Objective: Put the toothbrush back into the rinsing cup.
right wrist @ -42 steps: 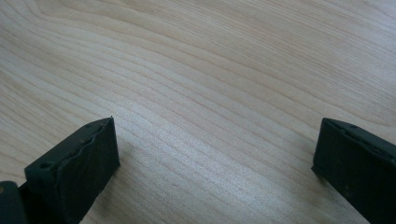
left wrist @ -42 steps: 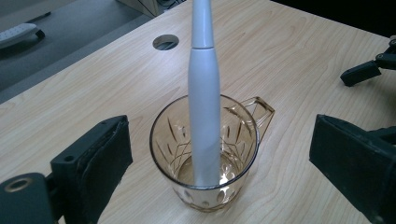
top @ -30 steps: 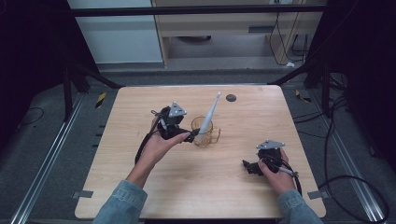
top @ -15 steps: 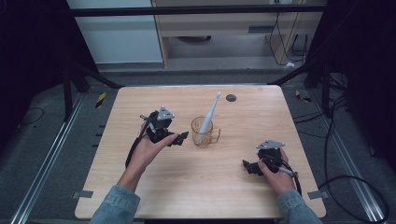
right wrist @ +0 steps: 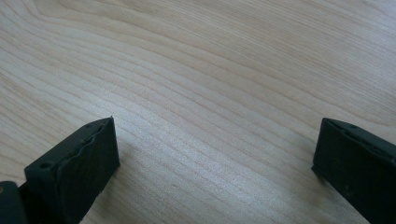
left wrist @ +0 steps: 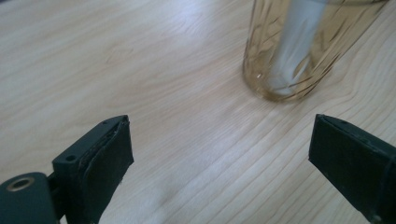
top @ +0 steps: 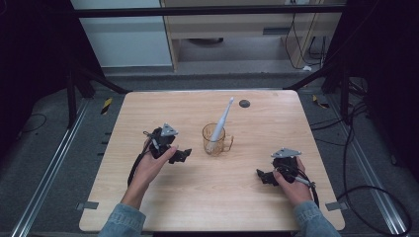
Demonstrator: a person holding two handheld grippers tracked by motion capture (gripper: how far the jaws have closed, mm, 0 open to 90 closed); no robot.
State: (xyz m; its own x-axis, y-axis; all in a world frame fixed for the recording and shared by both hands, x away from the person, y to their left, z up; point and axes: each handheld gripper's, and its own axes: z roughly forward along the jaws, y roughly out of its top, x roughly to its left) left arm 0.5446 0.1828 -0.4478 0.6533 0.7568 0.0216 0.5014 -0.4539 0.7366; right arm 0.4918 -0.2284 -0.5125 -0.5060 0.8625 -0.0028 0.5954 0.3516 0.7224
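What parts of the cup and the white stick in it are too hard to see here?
- Cup: the left gripper view's top edge cuts off its rim and handle.
- White stick: too small in the high view to tell its head; blurred behind the tinted wall in the left gripper view.
- Dark round spot: too small in the high view to identify.
- Right gripper: the hand covers its body in the high view.

Amber ribbed glass mug (top: pixel 215 140), white toothbrush (top: pixel 221 119), pale wood-grain table (top: pixel 257 207), black grippers.
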